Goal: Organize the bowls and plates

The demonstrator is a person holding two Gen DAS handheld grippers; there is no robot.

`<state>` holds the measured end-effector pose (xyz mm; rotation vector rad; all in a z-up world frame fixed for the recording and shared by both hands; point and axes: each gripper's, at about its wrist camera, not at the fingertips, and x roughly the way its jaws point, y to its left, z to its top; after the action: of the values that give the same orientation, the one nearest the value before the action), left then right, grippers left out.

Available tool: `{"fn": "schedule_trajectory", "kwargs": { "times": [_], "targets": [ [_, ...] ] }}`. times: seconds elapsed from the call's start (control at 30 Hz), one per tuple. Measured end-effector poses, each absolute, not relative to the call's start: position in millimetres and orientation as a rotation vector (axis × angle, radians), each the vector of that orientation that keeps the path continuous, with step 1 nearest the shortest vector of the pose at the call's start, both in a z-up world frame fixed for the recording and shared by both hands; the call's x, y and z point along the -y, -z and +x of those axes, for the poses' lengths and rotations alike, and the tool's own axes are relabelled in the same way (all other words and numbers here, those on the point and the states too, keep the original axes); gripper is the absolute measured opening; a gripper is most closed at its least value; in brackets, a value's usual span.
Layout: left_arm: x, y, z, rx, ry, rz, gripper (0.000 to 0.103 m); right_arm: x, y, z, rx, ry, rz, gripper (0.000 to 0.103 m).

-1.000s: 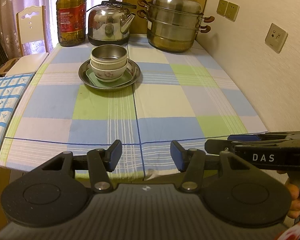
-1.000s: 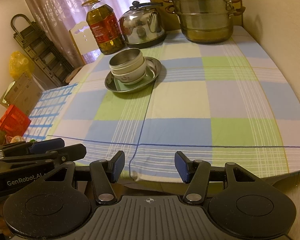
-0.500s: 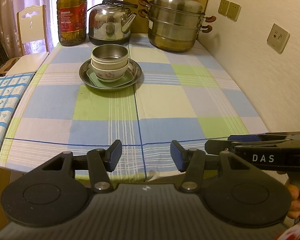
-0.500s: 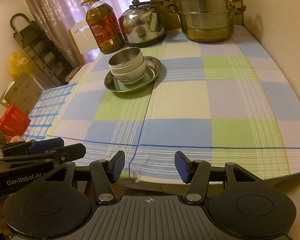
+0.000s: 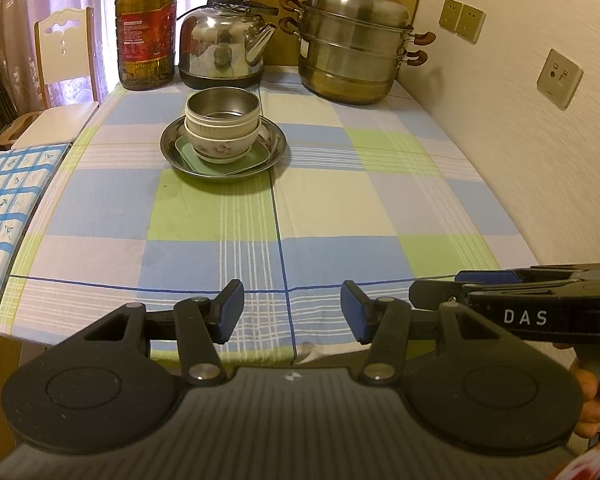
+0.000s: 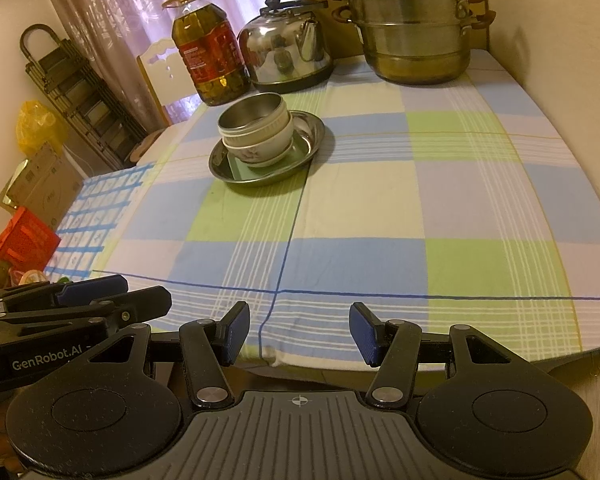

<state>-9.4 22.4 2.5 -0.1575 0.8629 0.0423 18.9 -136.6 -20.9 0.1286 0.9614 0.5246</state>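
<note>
A stack of dishes stands at the far middle of the checked table: a round steel plate (image 5: 276,148) (image 6: 314,136) holds a pale green square dish (image 5: 256,158) (image 6: 236,168), on it a white flowered bowl (image 5: 220,146) (image 6: 260,144), and a steel bowl (image 5: 222,106) (image 6: 252,114) nested on top. My left gripper (image 5: 292,316) hovers open over the near table edge, nothing between its blue pads. My right gripper (image 6: 298,332) hangs open beside it, also empty. Both are far from the stack.
At the back stand an oil bottle (image 5: 146,28), a steel kettle (image 5: 224,46) and a tiered steamer pot (image 5: 352,44). The wall (image 5: 540,120) with sockets runs along the right. A white chair (image 5: 60,80) and a second blue-checked cloth (image 5: 4,208) lie left.
</note>
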Motion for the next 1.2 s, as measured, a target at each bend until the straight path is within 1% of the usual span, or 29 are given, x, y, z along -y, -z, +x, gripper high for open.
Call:
{"fn": "schedule_trajectory", "kwargs": {
  "times": [1.2],
  "targets": [
    [-34,5,3,-0.879,-0.046,-0.163,0.051,125,29,32,-0.987,-0.527,0.124,0.056]
  ]
}}
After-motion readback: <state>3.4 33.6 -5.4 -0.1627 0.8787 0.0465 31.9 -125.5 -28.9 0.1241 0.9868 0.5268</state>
